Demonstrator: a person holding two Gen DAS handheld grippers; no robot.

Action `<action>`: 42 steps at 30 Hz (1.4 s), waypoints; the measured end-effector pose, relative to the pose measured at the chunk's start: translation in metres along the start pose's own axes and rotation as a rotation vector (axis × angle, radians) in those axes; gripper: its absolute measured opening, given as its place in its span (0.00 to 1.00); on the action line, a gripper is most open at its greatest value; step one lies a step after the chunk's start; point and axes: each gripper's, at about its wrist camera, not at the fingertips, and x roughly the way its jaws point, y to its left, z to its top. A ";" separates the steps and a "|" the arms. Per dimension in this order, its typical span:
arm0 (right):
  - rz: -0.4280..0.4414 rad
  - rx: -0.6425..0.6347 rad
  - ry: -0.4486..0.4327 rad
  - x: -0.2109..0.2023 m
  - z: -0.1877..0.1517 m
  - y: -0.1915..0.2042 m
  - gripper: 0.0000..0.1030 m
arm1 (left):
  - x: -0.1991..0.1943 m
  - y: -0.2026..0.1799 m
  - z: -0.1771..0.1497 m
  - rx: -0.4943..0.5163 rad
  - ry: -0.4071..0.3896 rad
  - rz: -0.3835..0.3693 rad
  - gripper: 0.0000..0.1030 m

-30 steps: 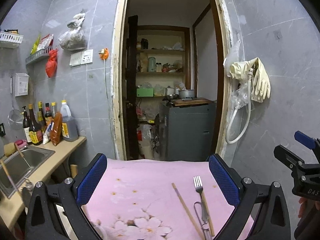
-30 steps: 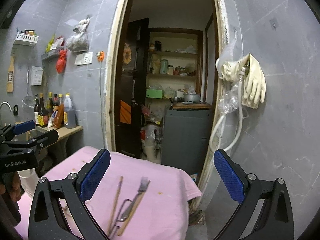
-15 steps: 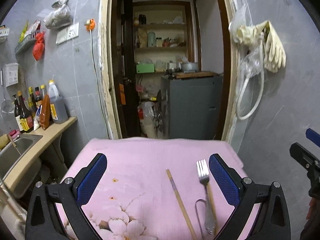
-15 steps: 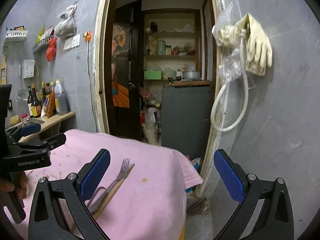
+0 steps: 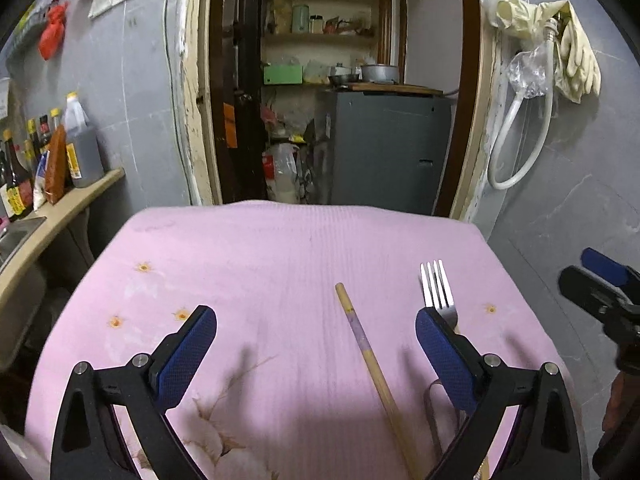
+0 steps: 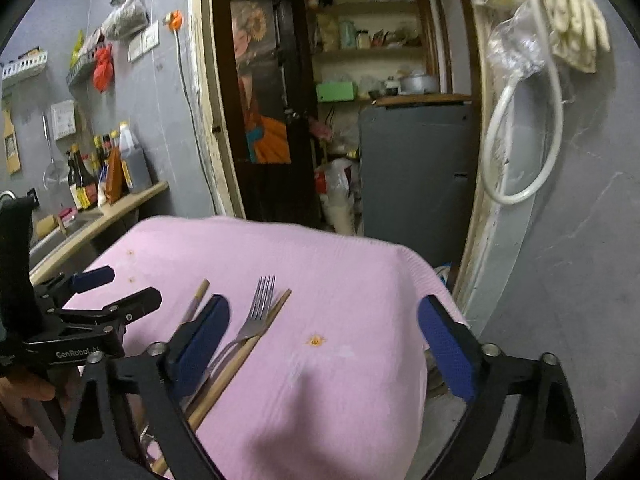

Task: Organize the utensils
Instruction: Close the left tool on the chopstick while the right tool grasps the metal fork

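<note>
Still empty, right gripper (image 6: 324, 344) jaws closing

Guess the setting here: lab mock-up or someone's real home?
Most likely a lived-in home kitchen: sauce bottles crowd a counter beside a sink, rubber gloves hang on the tiled wall, and a pantry doorway shows stocked shelves.

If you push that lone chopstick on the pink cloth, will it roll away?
Probably not far. The chopstick looks round and thin, so it could roll, but the soft cloth should slow it. It looks stiff and likely light.
</note>
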 end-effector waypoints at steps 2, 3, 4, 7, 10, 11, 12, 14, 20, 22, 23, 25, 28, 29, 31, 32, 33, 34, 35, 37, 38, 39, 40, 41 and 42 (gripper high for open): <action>0.011 0.000 0.016 0.007 -0.003 0.003 0.75 | 0.008 -0.002 0.001 0.005 0.032 -0.012 0.89; 0.019 0.000 0.031 0.011 -0.003 0.005 0.72 | 0.010 -0.003 0.002 0.007 0.041 -0.015 0.86; 0.030 -0.003 0.040 0.013 -0.003 0.007 0.66 | 0.012 -0.003 0.003 0.009 0.049 -0.017 0.85; 0.056 -0.018 0.056 0.022 -0.001 0.010 0.60 | 0.021 -0.005 0.003 0.013 0.085 -0.034 0.76; 0.095 -0.034 0.109 0.036 0.000 0.015 0.52 | 0.032 -0.006 0.003 0.015 0.135 -0.061 0.63; 0.109 -0.034 0.125 0.040 0.000 0.016 0.48 | 0.036 -0.006 0.002 0.014 0.152 -0.072 0.58; 0.119 -0.036 0.135 0.043 -0.001 0.017 0.46 | 0.039 -0.006 0.002 0.011 0.166 -0.081 0.54; 0.146 -0.035 0.175 0.054 -0.001 0.018 0.42 | 0.046 -0.005 0.000 0.002 0.204 -0.096 0.48; 0.193 -0.036 0.237 0.077 -0.002 0.020 0.32 | 0.054 -0.004 0.001 -0.015 0.232 -0.115 0.41; 0.211 -0.041 0.259 0.084 -0.002 0.023 0.29 | 0.054 -0.005 0.001 -0.009 0.235 -0.111 0.39; 0.219 -0.043 0.269 0.087 -0.002 0.024 0.28 | 0.055 -0.006 0.001 -0.004 0.236 -0.105 0.38; 0.236 -0.053 0.288 0.092 -0.004 0.026 0.26 | 0.055 -0.008 0.002 0.005 0.238 -0.095 0.37; 0.245 -0.073 0.304 0.096 -0.004 0.033 0.26 | 0.058 -0.014 0.002 0.030 0.249 -0.094 0.28; 0.251 -0.079 0.314 0.098 -0.004 0.035 0.26 | 0.059 -0.015 0.002 0.038 0.250 -0.090 0.28; 0.268 -0.078 0.337 0.103 -0.004 0.034 0.26 | 0.060 -0.016 0.003 0.047 0.252 -0.088 0.27; 0.277 -0.074 0.346 0.105 -0.004 0.033 0.26 | 0.060 -0.016 0.003 0.049 0.255 -0.089 0.25; 0.288 -0.069 0.351 0.107 -0.003 0.032 0.26 | 0.061 -0.016 0.004 0.050 0.260 -0.091 0.24; 0.300 -0.062 0.355 0.109 -0.002 0.030 0.26 | 0.062 -0.016 0.005 0.050 0.264 -0.093 0.24; 0.310 -0.054 0.358 0.112 0.000 0.030 0.26 | 0.063 -0.015 0.006 0.049 0.271 -0.097 0.22; 0.332 -0.031 0.363 0.117 0.002 0.028 0.25 | 0.065 -0.015 0.009 0.045 0.284 -0.108 0.20; 0.335 -0.025 0.366 0.120 0.002 0.027 0.20 | 0.065 -0.014 0.010 0.042 0.287 -0.113 0.17; 0.340 -0.023 0.367 0.121 0.001 0.027 0.18 | 0.067 -0.012 0.011 0.032 0.293 -0.126 0.13; 0.342 -0.021 0.364 0.120 0.001 0.027 0.17 | 0.067 -0.011 0.010 0.025 0.295 -0.133 0.13; 0.341 -0.024 0.358 0.119 0.000 0.028 0.13 | 0.068 -0.008 0.012 0.010 0.300 -0.144 0.12; 0.336 -0.032 0.348 0.116 0.000 0.030 0.10 | 0.069 -0.006 0.013 -0.006 0.306 -0.155 0.11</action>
